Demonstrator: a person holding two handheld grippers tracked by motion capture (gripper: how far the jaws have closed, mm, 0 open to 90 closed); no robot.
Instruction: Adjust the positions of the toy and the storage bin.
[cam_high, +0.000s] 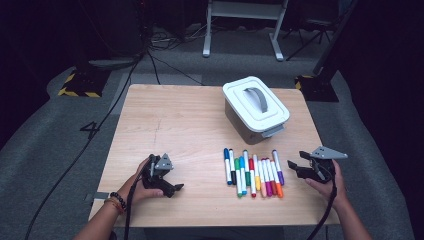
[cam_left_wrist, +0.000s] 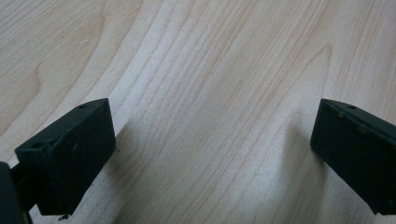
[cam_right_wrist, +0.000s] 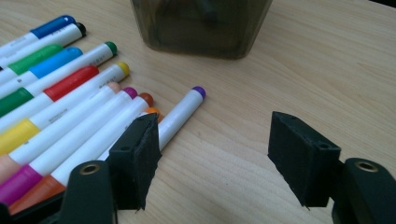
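Hovering beside the markers (cam_high: 252, 172), right gripper (cam_high: 295, 169) has jaws apart, lined up for the purple marker (cam_right_wrist: 180, 116); left gripper (cam_high: 172, 189) likewise apart, empty

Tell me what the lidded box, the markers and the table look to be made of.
Lidded box: probably plastic, with a smooth white lid, grey handle and dark translucent walls. Markers: likely plastic, glossy white barrels with coloured caps. Table: pale wood or wood-look laminate, matt, with visible grain lines.

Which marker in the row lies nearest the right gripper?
The purple-capped marker at the row's right end, beside the orange one; it lies closest to the right gripper.
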